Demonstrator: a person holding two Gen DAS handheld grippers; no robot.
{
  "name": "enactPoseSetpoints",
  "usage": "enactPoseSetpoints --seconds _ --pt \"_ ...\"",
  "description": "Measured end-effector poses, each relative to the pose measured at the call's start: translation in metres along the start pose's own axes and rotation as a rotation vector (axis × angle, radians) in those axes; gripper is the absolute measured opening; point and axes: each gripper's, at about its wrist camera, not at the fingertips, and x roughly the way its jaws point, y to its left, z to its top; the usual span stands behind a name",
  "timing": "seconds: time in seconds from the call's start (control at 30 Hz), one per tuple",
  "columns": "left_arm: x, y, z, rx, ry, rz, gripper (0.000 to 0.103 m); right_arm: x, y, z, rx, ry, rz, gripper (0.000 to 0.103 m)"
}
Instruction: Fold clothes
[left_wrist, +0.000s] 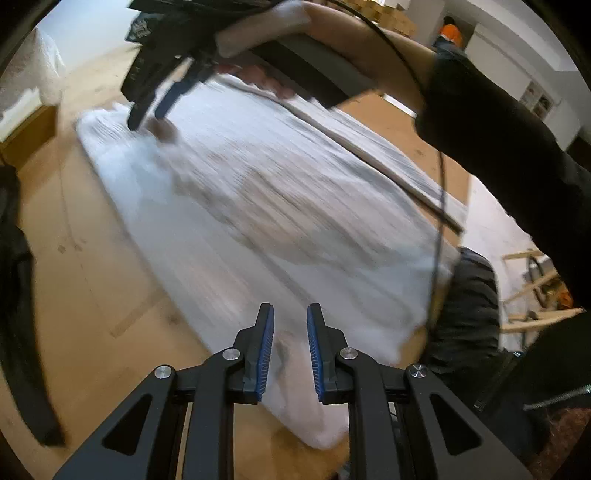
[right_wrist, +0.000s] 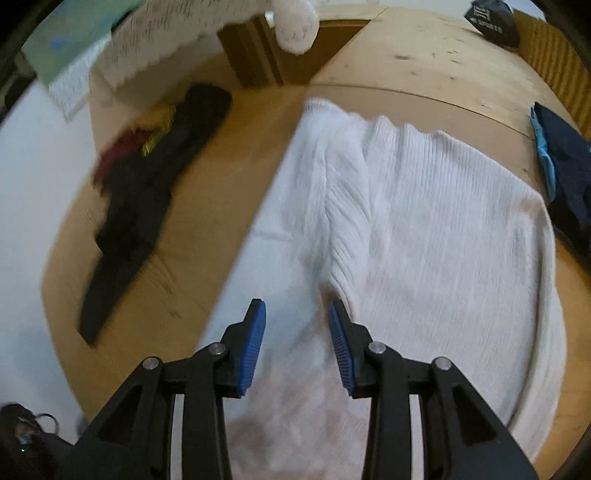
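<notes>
Hovering over white ribbed knit sweater (right_wrist: 424, 221) spread flat on brown wooden table (right_wrist: 229, 177), mid-fold (motion blur). Left gripper (left_wrist: 290, 345) parted narrowly, empty; right gripper (right_wrist: 297, 341) wider, empty. Next probably needed: pinching sweater edge.

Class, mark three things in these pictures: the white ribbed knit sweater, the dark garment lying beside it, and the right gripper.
White ribbed knit sweater (right_wrist: 443, 229): right wrist view, on its flat ribbed body.
Dark crumpled garment (right_wrist: 147, 184): right wrist view, on its middle.
Right gripper (right_wrist: 297, 343): right wrist view, midway between its blue-padded fingers.
</notes>
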Motion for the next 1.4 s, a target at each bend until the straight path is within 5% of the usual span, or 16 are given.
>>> enactPoseSetpoints --seconds 0.37,0.73,0.87,0.97,1.17,1.4 --pt "0.023 0.006 -0.007 0.041 0.033 0.043 0.018 0.050 0.023 -0.008 -0.111 0.084 -0.188 0.038" --pt "0.006 0.030 -0.024 -0.012 0.062 0.065 0.019 0.074 0.062 0.001 -0.150 0.096 -0.116 0.038" --pt "-0.002 0.027 -0.023 -0.043 0.057 0.089 0.017 0.018 0.026 -0.010 -0.029 0.036 0.048 0.039" --pt "-0.016 0.017 -0.018 -0.037 0.029 0.094 0.017 -0.033 -0.013 -0.041 -0.006 -0.001 -0.048 0.039" --pt "-0.002 -0.037 0.008 -0.003 0.014 -0.013 0.018 -0.106 -0.090 -0.132 0.104 0.068 -0.243 0.038" --pt "0.047 -0.126 0.042 0.018 0.048 -0.104 0.020 -0.171 -0.129 -0.185 0.164 0.070 -0.323 0.039"
